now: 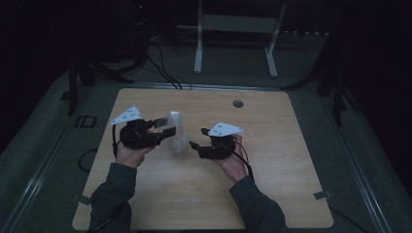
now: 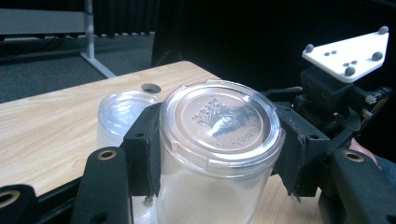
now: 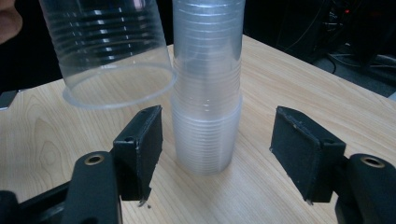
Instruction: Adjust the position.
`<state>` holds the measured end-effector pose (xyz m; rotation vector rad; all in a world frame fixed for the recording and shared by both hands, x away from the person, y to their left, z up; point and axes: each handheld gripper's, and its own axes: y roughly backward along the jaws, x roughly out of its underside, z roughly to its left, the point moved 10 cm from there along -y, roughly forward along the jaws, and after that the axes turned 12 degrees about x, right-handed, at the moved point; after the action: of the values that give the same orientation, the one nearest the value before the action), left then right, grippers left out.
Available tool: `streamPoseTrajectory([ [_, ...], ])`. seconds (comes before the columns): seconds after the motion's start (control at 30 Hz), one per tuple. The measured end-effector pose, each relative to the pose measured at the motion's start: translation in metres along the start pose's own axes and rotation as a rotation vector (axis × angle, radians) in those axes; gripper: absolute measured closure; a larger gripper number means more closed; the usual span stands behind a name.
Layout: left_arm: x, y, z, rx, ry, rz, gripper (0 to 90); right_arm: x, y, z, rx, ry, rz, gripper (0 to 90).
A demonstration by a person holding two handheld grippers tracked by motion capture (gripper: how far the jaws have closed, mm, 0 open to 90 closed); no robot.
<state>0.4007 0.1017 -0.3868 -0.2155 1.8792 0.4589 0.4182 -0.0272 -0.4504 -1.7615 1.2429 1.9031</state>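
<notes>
My left gripper [image 2: 219,142] is shut on a single clear plastic cup [image 2: 219,126], held upside down with its embossed base facing the camera. In the right gripper view that cup [image 3: 112,56] hangs tilted above the table, its rim beside a tall stack of upside-down clear cups [image 3: 205,93]. The stack [image 1: 178,138] stands on the wooden table [image 1: 272,160] between the two hands. My right gripper [image 3: 219,154] is open, its pads [image 3: 140,144] short of the stack and apart from it. From above, the left gripper [image 1: 163,130] and right gripper [image 1: 197,137] flank the stack.
A round cable hole [image 1: 237,103] lies near the table's far edge. Behind the table stands a white frame [image 1: 233,39] with cables on the dark floor. Grey tape marks [image 1: 323,195] sit at the table's near corners.
</notes>
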Motion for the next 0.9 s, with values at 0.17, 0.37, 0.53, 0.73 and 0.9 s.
streamPoseTrajectory([
  [0.17, 0.005, 0.001, 0.002, 0.003, 0.012, -0.003, 41.6, -0.003, 0.001, 0.002, -0.001, 0.010, -0.006, 33.5],
  [0.37, 0.010, 0.001, 0.005, 0.007, 0.027, -0.009, 41.7, -0.006, 0.002, 0.004, -0.005, 0.012, -0.019, 33.5],
  [0.53, 0.013, 0.002, 0.007, 0.012, 0.044, -0.022, 41.7, -0.009, 0.003, 0.005, -0.012, 0.013, -0.029, 33.4],
  [0.73, 0.017, 0.002, 0.009, 0.015, 0.058, -0.026, 41.7, -0.011, 0.004, 0.008, -0.024, 0.020, -0.040, 33.4],
  [0.9, 0.019, 0.003, 0.009, 0.026, 0.067, -0.038, 41.7, -0.013, 0.004, 0.011, -0.033, 0.024, -0.047, 33.4],
])
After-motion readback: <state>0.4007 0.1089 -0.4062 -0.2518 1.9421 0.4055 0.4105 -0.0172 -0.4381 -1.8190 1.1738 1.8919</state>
